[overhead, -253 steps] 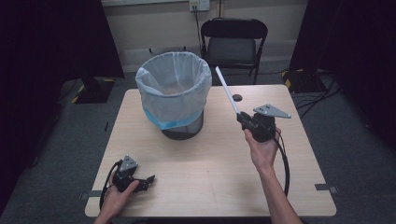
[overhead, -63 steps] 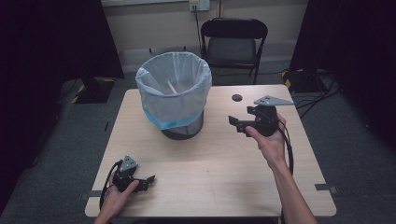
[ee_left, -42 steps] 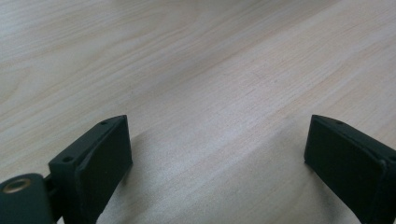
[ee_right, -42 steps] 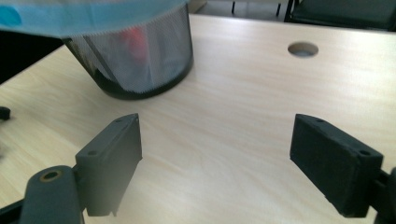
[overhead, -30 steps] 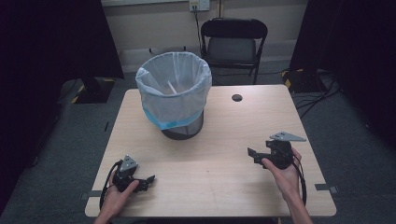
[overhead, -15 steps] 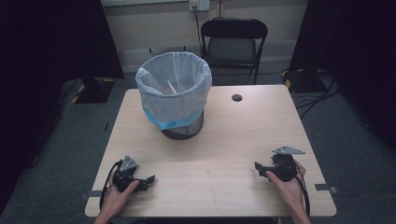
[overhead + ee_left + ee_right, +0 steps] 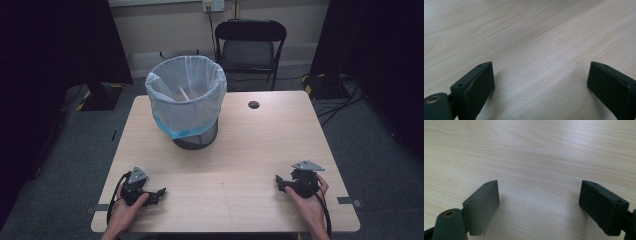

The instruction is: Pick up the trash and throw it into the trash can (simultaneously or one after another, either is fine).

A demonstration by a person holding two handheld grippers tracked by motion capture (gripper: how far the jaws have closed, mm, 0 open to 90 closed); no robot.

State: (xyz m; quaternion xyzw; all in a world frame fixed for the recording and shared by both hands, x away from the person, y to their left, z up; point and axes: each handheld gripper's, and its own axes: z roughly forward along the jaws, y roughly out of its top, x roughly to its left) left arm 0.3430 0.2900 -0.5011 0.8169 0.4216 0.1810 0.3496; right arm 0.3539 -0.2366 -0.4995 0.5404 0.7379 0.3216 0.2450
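Left gripper [image 7: 159,192] low at counter [image 7: 240,150] near-left corner, jaws wide, empty. Right gripper [image 7: 279,183] near-right, jaws wide, empty. Lined bin [image 7: 186,100] far-centre, well apart from both.

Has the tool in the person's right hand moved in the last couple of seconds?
Yes. The right tool has come back from beside the bin to the table's near edge, jaws open.

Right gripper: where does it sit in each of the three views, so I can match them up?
High view: right gripper at lower right, resting on the table near its front edge.
Right gripper view: its own jaws rise from the bottom, wide apart, nothing between.
Left gripper view: not in it.
Shared landmark: the pale wood-grain tabletop.
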